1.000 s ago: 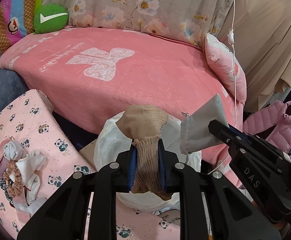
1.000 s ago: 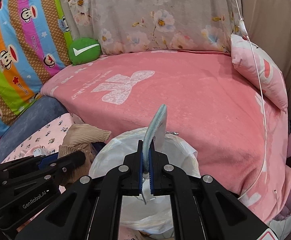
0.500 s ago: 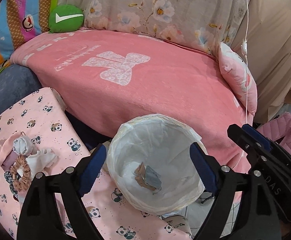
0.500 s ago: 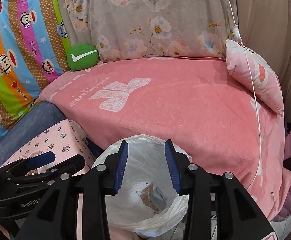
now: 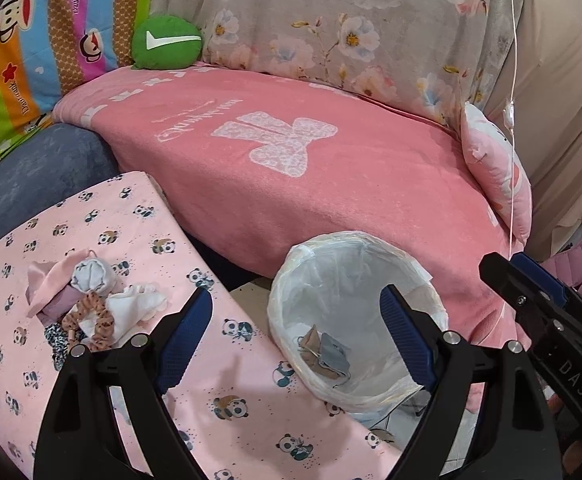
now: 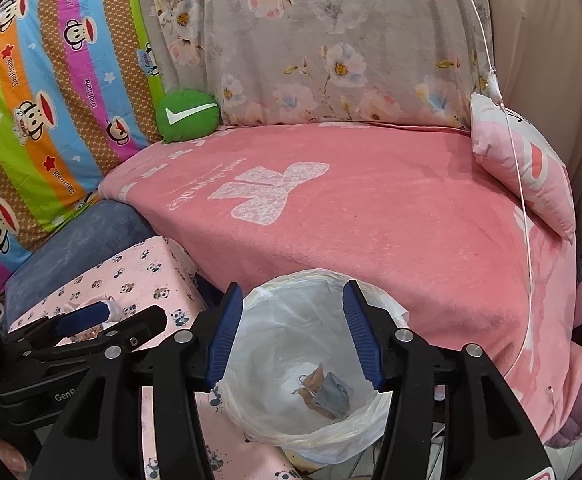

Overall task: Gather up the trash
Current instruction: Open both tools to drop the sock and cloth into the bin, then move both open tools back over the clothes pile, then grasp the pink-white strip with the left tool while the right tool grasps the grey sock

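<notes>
A pink blanket (image 5: 331,184) covers the sofa behind a panda-print cushion (image 5: 139,240), and between them stands the lined trash bin (image 5: 355,252). A second ago each gripper clamped a sock above this bin; now both socks lie at its bottom, the beige sock (image 5: 313,350) partly under the grey sock (image 5: 335,354), touching each other. So this drop is done, and two pieces of trash are collected.

The left gripper (image 5: 297,338) stands wide apart and empty, hovering over the bin's left rim and the cushion edge. The right gripper (image 6: 293,338) is opening over the bin's mouth, with nothing between its blue pads (image 6: 361,340).

What remains, by my judgement, is the small heap of fabric scraps (image 5: 91,304) on the cushion, with a brown scrunchie (image 5: 99,322) among them, to the left of the left gripper and well clear of the bin. That heap looks like the next pickup.
</notes>
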